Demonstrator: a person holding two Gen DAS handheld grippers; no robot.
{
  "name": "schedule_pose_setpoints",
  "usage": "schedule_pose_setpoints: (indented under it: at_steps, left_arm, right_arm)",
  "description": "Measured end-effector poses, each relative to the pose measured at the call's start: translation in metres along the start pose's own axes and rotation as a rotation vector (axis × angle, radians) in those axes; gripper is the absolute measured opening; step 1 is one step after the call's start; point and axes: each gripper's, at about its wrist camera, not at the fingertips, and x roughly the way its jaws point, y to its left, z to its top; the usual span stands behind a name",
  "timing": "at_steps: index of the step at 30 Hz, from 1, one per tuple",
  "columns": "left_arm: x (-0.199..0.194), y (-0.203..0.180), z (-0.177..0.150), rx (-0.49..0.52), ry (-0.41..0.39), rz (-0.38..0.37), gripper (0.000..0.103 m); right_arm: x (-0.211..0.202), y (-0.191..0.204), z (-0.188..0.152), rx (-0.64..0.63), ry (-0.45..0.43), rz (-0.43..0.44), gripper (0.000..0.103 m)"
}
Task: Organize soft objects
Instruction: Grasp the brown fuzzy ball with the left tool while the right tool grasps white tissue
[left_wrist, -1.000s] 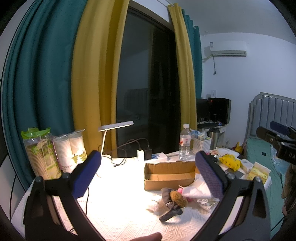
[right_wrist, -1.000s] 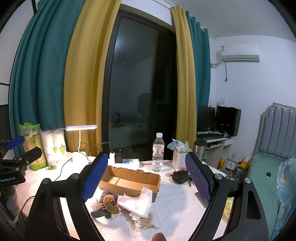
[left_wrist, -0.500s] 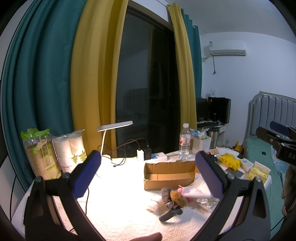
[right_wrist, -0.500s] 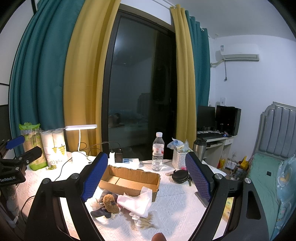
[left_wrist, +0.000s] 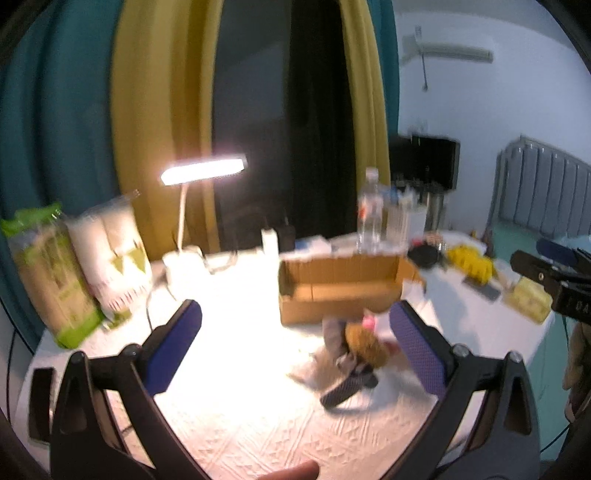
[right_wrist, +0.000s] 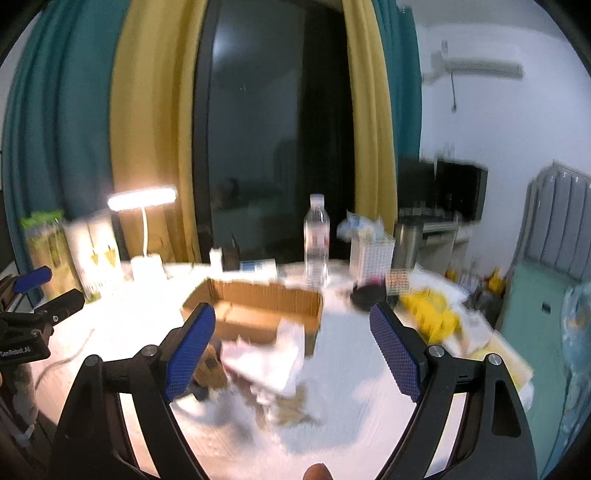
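Observation:
A small pile of soft things lies on the white tablecloth in front of an open cardboard box (left_wrist: 340, 286): a brown fuzzy ball (left_wrist: 364, 341), grey cloth (left_wrist: 332, 332) and a dark patterned sock (left_wrist: 345, 389). In the right wrist view the box (right_wrist: 258, 306) sits behind a white crumpled cloth (right_wrist: 269, 363) and the brown ball (right_wrist: 210, 365). My left gripper (left_wrist: 295, 347) is open and empty, above the table left of the pile. My right gripper (right_wrist: 291, 354) is open and empty, over the white cloth. Both views are blurred.
A lit desk lamp (left_wrist: 203, 171), paper cup packs (left_wrist: 110, 254) and a water bottle (right_wrist: 316, 240) stand along the table's back. A yellow object (right_wrist: 430, 314), a white basket (right_wrist: 371, 258) and small items crowd the right side. Curtains and a dark window are behind.
Both grippers have moved forward and down towards the table; the box and pile look larger and nearer. Both views have turned blurry with motion. Both stay open.

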Motion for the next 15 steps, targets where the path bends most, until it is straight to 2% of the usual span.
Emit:
schedule_pose_setpoints:
  at_steps: [9, 15]
  left_arm:
    - [0.078, -0.01, -0.039, 0.015, 0.195, -0.007, 0.102]
    - [0.111, -0.018, -0.046, 0.015, 0.259, -0.048, 0.102]
  right_arm:
    - [0.07, -0.018, -0.031, 0.031, 0.166, 0.022, 0.088]
    - [0.107, -0.02, -0.043, 0.027, 0.242, 0.059, 0.088]
